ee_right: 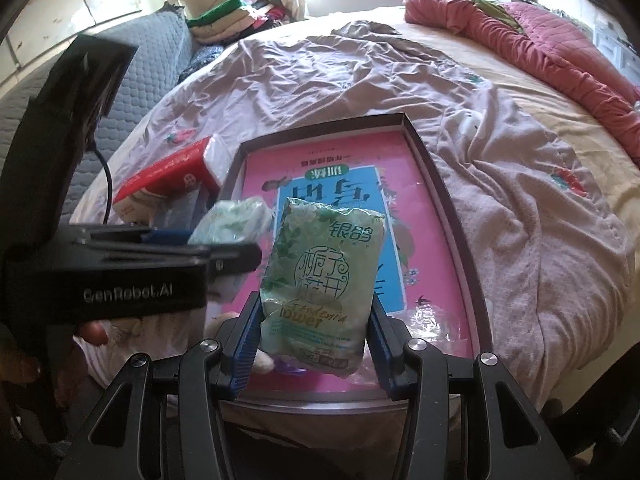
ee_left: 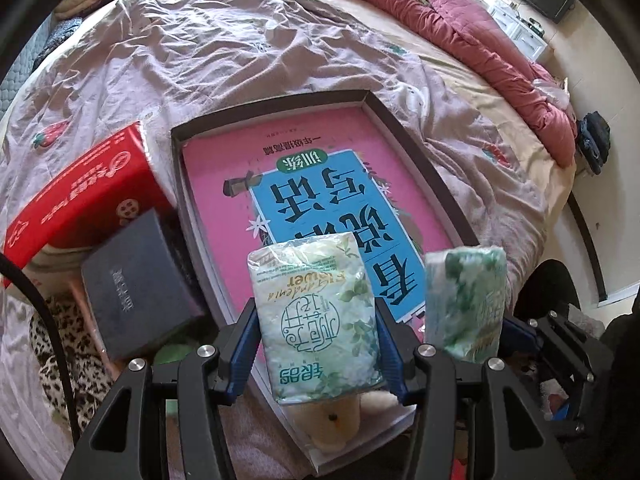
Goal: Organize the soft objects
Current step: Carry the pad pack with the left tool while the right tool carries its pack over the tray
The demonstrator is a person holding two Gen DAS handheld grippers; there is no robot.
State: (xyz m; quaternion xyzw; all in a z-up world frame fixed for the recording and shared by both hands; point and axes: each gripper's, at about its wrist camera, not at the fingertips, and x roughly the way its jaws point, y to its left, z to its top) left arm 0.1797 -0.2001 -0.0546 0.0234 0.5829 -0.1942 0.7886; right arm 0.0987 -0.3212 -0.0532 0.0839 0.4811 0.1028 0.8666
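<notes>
— Left gripper (ee_left: 318,354) squeezes a soft white and green tissue pack (ee_left: 318,316) between its blue fingers, low in the middle of its picture.

— And the right gripper (ee_right: 314,340)?

— It pinches another green tissue pack (ee_right: 324,284). Both packs hang over the flat dark box (ee_right: 452,208) with a pink book (ee_right: 424,216) inside, on the wrinkled bedsheet (ee_left: 200,68).

A tissue pack (ee_left: 316,316) is sitting between the left gripper (ee_left: 316,344) fingers, over the near end of a tray (ee_left: 420,148) holding a book (ee_left: 320,200). Left of that gripper, two boxes (ee_left: 88,200) are lying beside the tray; right of it, the right gripper (ee_right: 312,336) is holding a second pack (ee_right: 324,280).
</notes>
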